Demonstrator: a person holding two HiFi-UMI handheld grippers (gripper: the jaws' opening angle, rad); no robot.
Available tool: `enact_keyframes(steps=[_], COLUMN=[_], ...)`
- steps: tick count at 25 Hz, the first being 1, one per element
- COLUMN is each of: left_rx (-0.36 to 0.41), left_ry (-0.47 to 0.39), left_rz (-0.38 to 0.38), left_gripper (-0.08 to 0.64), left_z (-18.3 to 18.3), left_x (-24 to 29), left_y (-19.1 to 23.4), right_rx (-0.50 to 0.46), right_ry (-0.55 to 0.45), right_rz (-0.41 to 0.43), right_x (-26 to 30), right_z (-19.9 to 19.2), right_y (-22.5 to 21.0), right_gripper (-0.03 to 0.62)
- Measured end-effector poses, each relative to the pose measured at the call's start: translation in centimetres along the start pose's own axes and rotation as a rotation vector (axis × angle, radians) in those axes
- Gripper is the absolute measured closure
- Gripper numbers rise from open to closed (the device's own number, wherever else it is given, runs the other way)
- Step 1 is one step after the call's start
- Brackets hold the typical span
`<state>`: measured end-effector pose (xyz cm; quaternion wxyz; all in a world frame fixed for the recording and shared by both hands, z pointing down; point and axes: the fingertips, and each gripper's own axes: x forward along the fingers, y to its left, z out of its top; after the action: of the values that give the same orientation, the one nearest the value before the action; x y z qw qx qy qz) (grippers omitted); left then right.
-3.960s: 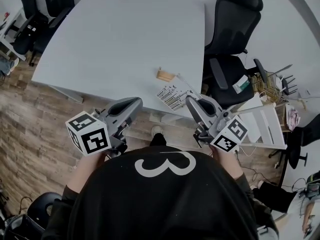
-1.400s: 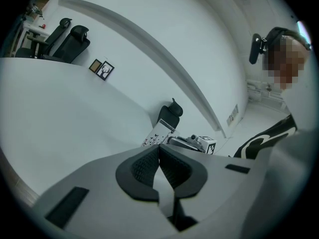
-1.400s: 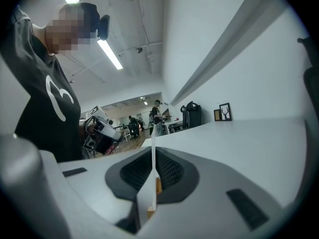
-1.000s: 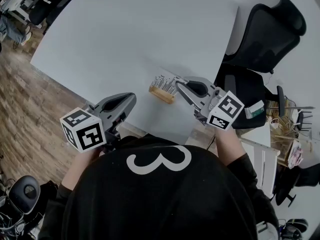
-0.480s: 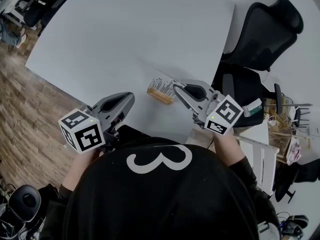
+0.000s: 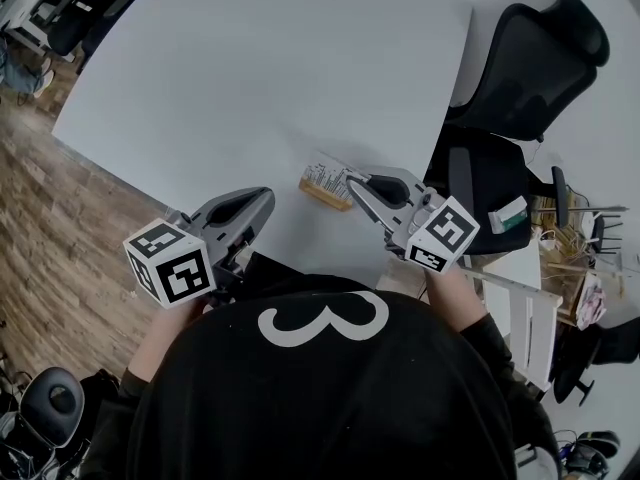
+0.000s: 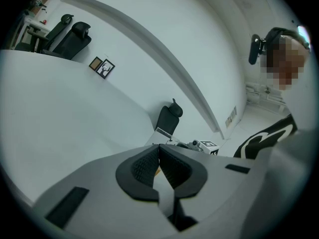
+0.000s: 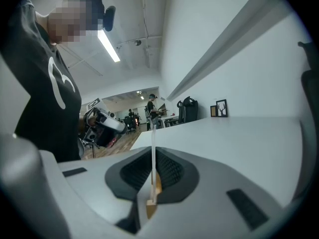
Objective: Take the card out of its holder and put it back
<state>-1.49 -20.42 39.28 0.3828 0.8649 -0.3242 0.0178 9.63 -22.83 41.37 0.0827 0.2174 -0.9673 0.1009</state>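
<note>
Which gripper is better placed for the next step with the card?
Right. The right gripper is shut on the card, directly at the wooden holder. The left gripper is shut, empty, off by the table edge.

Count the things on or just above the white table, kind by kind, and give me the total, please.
card: 1
wooden holder: 1
tongs: 2 (left tongs, right tongs)
Total: 4
</note>
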Motion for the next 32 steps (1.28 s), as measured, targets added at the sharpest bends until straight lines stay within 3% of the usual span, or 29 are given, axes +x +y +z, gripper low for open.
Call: enact_keyframes(steps=[8, 14, 15, 17, 25, 28, 32], left_rx=[0.014, 0.029, 0.029, 0.031, 0.095, 0.117, 0.088], left_ry=[0.026, 0.047, 0.055, 0.070, 0.135, 0.128, 0.093], left_rz=[-0.003, -0.022, -0.027, -0.042, -0.113, -0.130, -0.176], left_gripper=[0.546, 0.546, 0.546, 0.546, 0.546, 0.546, 0.546], left_z=[0.3, 0.1, 0.0, 0.0, 0.4, 0.6, 0.8], left_x=[0.6, 0.8, 1.0, 1.6, 2.2, 0.7, -2.5], left_y=[-0.4, -0.7, -0.7, -0.9, -2.7, -3.4, -4.2], right_rx=[0.004, 0.089, 0.114, 0.149, 0.126, 0.076, 0.124], right_ry=[0.003, -0.001, -0.007, -0.017, -0.055, -0.059, -0.140], right_rz=[-0.006, -0.017, -0.022, -0.032, -0.167, -0.238, -0.278], right_x=[0.5, 0.4, 0.3, 0.1, -2.3, -3.0, -3.8], right_z=[-2.4, -3.2, -3.1, -2.9, -1.2, 0.2, 3.3], right_y=[0.4, 0.8, 0.8, 0.7, 0.4, 1.3, 4.4], right_gripper=[0.568, 0.563, 0.553, 0.462, 0.382, 0.354, 0.356])
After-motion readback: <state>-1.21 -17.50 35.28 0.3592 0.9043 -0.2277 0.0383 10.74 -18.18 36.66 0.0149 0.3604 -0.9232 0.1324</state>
